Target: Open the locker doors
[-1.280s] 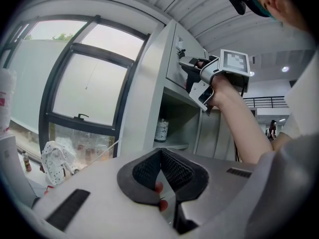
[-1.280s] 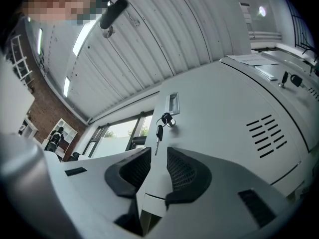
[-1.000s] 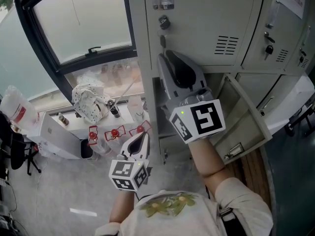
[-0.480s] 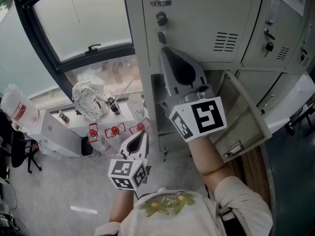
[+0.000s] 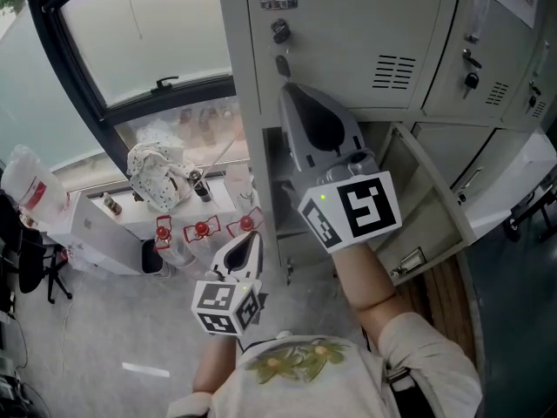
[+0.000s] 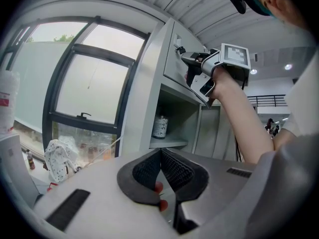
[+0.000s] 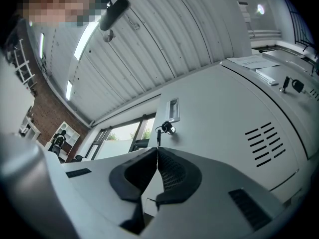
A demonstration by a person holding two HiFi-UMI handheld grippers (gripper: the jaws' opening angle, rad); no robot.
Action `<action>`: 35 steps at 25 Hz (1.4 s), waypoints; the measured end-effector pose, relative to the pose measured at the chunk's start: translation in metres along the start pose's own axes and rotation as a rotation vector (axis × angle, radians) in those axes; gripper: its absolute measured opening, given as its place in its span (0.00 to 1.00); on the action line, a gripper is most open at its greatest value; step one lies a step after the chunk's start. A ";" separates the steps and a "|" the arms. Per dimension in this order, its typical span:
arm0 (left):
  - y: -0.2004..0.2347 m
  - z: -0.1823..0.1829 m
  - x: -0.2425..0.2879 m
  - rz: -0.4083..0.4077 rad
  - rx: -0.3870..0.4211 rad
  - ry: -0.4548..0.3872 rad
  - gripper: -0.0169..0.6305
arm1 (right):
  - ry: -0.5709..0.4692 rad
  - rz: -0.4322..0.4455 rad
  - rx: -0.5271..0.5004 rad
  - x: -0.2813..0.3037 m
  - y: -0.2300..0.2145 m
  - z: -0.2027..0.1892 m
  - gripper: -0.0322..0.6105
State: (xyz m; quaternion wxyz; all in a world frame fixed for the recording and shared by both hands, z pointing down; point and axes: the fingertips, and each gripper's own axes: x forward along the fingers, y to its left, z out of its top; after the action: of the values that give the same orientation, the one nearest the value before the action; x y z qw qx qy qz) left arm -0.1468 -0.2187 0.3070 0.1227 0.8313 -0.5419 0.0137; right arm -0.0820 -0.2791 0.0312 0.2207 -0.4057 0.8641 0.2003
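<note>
The grey upper locker door [image 5: 348,33] is closed, with a keyed lock [image 5: 279,30] and a small dark pull tab [image 5: 284,63] below it. My right gripper [image 5: 287,90] is raised to that tab. In the right gripper view the tab [image 7: 158,136] runs down into the meeting tips of the right gripper [image 7: 157,149], which is shut on it. My left gripper [image 5: 251,237] hangs low beside the lockers. Its jaws [image 6: 160,151] are shut on nothing. The lower locker door [image 5: 435,207] stands open.
A jar [image 6: 160,127] sits on the shelf of the open compartment. More closed doors with keys [image 5: 471,81] stand to the right. By the window on the left are a white spotted bag [image 5: 157,168], red-capped items [image 5: 202,229] and a white box [image 5: 96,233].
The right gripper's jaws have come together at the pull tab under the lock. Both hands stay about where they were.
</note>
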 end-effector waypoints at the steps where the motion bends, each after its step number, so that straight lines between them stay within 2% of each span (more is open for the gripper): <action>1: -0.001 0.000 -0.001 0.000 0.000 0.001 0.07 | 0.000 0.001 0.001 -0.001 0.000 0.001 0.10; 35: -0.056 -0.012 -0.022 0.013 0.006 -0.005 0.07 | -0.009 0.049 0.025 -0.048 0.004 0.035 0.10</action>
State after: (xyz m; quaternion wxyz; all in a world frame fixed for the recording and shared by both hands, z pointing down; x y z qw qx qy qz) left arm -0.1043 -0.1748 0.3044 0.1186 0.8283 -0.5474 0.0140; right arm -0.0506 -0.2291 0.0294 0.2245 -0.3809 0.8751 0.1968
